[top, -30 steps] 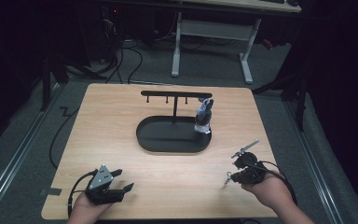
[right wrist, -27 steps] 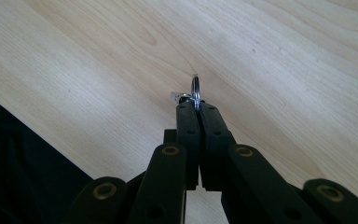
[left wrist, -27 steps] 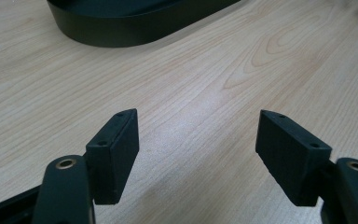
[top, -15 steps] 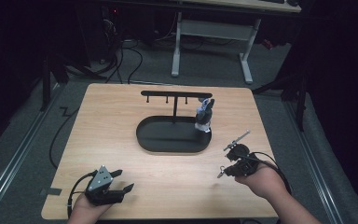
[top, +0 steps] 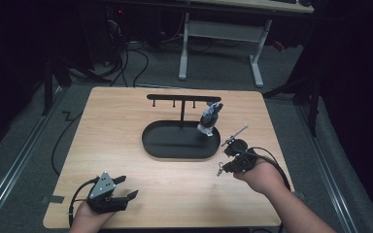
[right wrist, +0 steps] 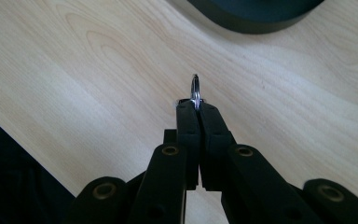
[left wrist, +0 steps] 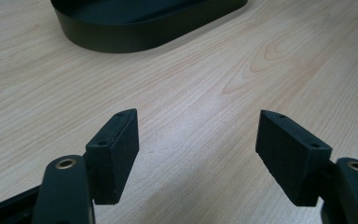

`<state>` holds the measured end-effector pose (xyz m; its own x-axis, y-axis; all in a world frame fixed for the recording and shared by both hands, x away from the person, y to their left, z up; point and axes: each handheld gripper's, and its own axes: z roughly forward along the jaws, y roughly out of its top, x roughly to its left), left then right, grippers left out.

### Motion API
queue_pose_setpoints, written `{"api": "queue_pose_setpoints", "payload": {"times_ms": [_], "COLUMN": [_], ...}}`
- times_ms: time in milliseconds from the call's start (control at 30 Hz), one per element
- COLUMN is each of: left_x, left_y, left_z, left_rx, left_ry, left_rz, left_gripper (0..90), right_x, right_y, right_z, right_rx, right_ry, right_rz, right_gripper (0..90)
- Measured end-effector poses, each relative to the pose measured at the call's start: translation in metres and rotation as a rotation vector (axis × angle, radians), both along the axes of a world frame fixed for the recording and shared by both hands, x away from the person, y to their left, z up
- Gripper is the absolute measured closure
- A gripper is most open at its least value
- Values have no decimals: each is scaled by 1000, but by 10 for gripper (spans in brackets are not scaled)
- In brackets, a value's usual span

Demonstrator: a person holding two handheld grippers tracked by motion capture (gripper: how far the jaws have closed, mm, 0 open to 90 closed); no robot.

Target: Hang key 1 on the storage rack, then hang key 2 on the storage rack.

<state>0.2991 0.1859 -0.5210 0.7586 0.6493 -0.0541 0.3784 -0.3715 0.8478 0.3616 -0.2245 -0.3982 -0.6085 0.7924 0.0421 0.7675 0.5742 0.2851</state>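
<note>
My right gripper (right wrist: 196, 109) is shut on a small metal key ring (right wrist: 195, 91), which sticks up edge-on from between the jaw tips. In the high view the right gripper (top: 222, 168) hovers over the wood just right of the black oval tray (top: 175, 145). From the tray rises a T-shaped black rack (top: 183, 98) with hooks. A small blue, white and grey charm (top: 209, 119) hangs at the rack's right end. My left gripper (top: 128, 186) rests open near the table's front left; its jaws (left wrist: 198, 144) stand wide apart with nothing between them.
The wooden table (top: 107, 136) has bare room left of the tray and along the front. Its front edge lies close behind both hands. The tray's rim (left wrist: 135, 39) lies ahead of the left gripper. Cables trail from both grippers; a desk frame (top: 223, 34) stands beyond the table.
My right gripper has moved left and away from the person, closer to the tray's right end, still shut on the ring. The left gripper has stayed put.
</note>
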Motion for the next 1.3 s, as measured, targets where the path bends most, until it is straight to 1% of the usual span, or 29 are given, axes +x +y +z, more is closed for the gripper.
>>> {"api": "queue_pose_setpoints", "payload": {"times_ms": [167, 200, 233, 333, 433, 500, 567, 633, 667, 733, 800, 867, 900, 1000, 1033, 1167, 1233, 1300], "left_x": [0, 0, 0, 0, -1, -3, -4, -3, -4, -4, -3, -3, -3, -4, -4, -4, -3, -3], "left_y": [-1, -1, -1, -1, -1, -1, -1, 0, 0, 0, 0, 1, 1, 1, 2, 5, 6, 6], "left_z": [-1, -1, -2, -1, -1, -1, 0, 0, 0, -1, -1, -2, -2, -2, -2, -1, -1, -1], "left_rx": [7, 6, 6, 5, 5, 19, 23, 9, 9, 21, 21, 17, 20, 24, 21, 9, 9, 11], "left_ry": [-1, 1, 1, 3, -1, -4, -7, -6, -5, 0, -1, 6, 7, 1, 0, -2, 1, 3], "left_rz": [-8, -8, -9, -10, -9, -13, -12, -6, -4, -11, -7, -4, -5, -8, -5, 4, 3, 3], "left_gripper": [306, 306, 306, 306, 306, 306, 306, 306, 306, 306, 307, 306, 306, 306, 306, 306, 307, 307], "right_x": [10, 11, 13, 19, 24, 28, 32, 36, 37, 42, 45, 49, 51, 57, 59, 66, 70, 73], "right_y": [6, 8, 9, 12, 15, 17, 19, 22, 24, 28, 31, 35, 37, 45, 47, 55, 58, 60], "right_z": [8, 10, 12, 17, 21, 22, 25, 27, 28, 31, 32, 34, 35, 40, 41, 43, 45, 47], "right_rx": [12, 18, 20, 24, 30, 27, 39, 33, 30, 32, 28, 30, 37, 33, 33, 30, 35, 30], "right_ry": [-13, -8, -21, -34, -29, -38, -32, -33, -33, -32, -28, -17, -18, -20, -22, -19, -19, -21], "right_rz": [11, -9, 3, 11, 6, 9, 6, 8, 10, 17, 28, 26, 27, 34, 44, 37, 33, 29], "right_gripper": [890, 890, 891, 890, 890, 891, 891, 890, 890, 891, 891, 891, 891, 891, 891, 891, 891, 891]}}
